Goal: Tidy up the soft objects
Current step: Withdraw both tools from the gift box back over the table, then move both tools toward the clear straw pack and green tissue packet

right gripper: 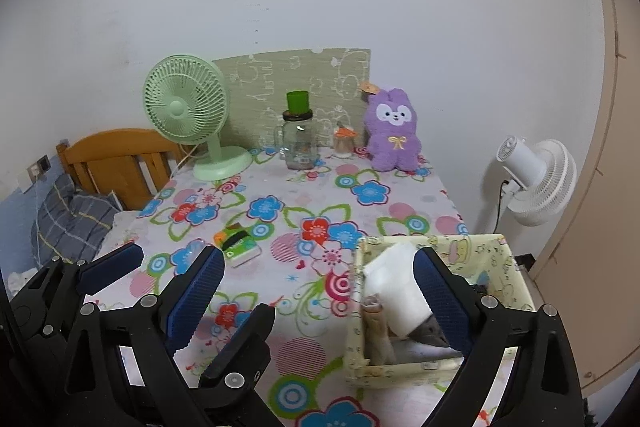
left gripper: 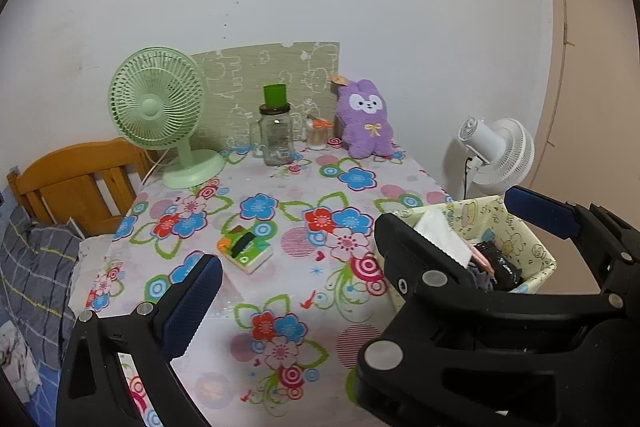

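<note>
Fabric bin [right gripper: 500, 259] holds a white roll [right gripper: 394, 287] and cloths; both grippers [right gripper: 320, 291] hang released, empty.

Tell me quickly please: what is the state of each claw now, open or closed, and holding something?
Left claw: open, holding nothing, above the floral table.
Right claw: open, holding nothing, beside the fabric basket.

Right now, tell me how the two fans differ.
The green fan stands on the table, its grille facing the camera; the white fan stands off the table to the right, seen from behind. The green fan looks bigger, though it is nearer. Both have round grilles.
</note>
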Demonstrator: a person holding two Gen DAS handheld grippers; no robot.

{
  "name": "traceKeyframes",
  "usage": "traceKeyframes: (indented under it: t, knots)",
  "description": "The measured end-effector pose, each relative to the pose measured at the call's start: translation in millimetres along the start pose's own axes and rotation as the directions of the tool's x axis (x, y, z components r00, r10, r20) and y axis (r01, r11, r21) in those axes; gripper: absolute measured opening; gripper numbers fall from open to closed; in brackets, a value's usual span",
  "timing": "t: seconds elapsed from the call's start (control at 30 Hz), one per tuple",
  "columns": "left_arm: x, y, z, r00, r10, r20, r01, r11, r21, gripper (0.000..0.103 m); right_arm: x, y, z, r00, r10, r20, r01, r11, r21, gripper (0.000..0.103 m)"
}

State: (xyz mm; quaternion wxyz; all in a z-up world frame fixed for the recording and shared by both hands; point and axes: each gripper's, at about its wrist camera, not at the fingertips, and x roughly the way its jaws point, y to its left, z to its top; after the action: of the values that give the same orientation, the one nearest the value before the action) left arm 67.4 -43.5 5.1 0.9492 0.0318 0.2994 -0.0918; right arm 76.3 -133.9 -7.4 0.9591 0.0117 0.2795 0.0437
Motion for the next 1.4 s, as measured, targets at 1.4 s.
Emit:
traceKeyframes:
  t: [1.4]
  knots:
    - [68, 90, -9, 0.986, 0.135, -0.101, -0.145, 0.983, -0.11, 0.103, 105, 72, 8, 0.996, 0.068, -0.063, -0.074, 0.993, -0.089, 0.101]
